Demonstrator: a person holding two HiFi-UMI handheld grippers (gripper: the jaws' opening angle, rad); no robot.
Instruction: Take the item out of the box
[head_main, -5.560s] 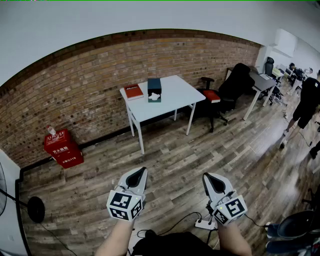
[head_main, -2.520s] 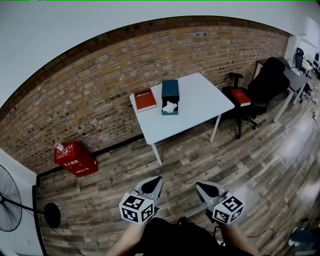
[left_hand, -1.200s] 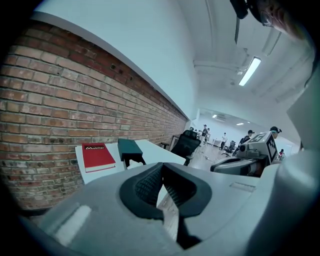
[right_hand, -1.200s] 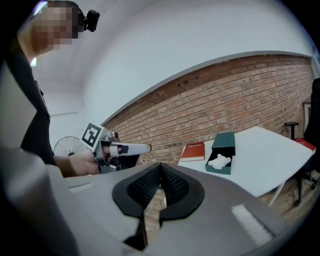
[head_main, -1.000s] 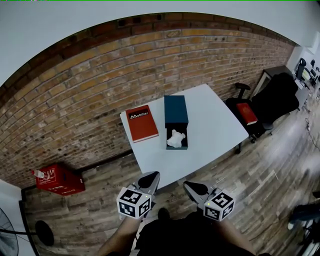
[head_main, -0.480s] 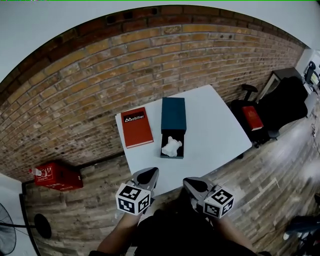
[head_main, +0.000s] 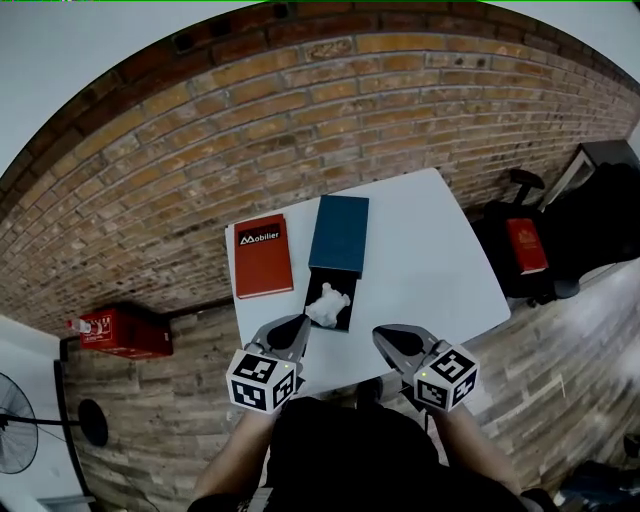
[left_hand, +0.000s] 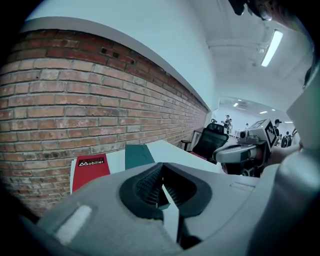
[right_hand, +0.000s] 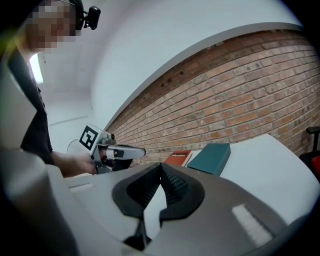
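A teal box (head_main: 338, 233) lies on the white table (head_main: 430, 260), and its dark tray (head_main: 343, 312) is pulled out toward me. A crumpled white item (head_main: 327, 303) rests in the tray. My left gripper (head_main: 298, 325) is shut and empty at the table's near edge, just left of the tray. My right gripper (head_main: 383, 335) is also shut and empty, to the right of the tray. The left gripper view has the box (left_hand: 137, 154) beyond the shut left gripper (left_hand: 161, 176). In the right gripper view the box (right_hand: 211, 157) lies past the shut right gripper (right_hand: 161, 169).
A red book (head_main: 263, 258) lies left of the box. Behind the table runs a brick wall (head_main: 300, 120). A red crate (head_main: 115, 330) and a fan (head_main: 18, 440) are on the floor at left. At right, a black chair (head_main: 590, 215) holds another red book (head_main: 527, 245).
The table has come much closer over the frames. Both shut grippers are now at its near edge, on either side of the box's open tray.
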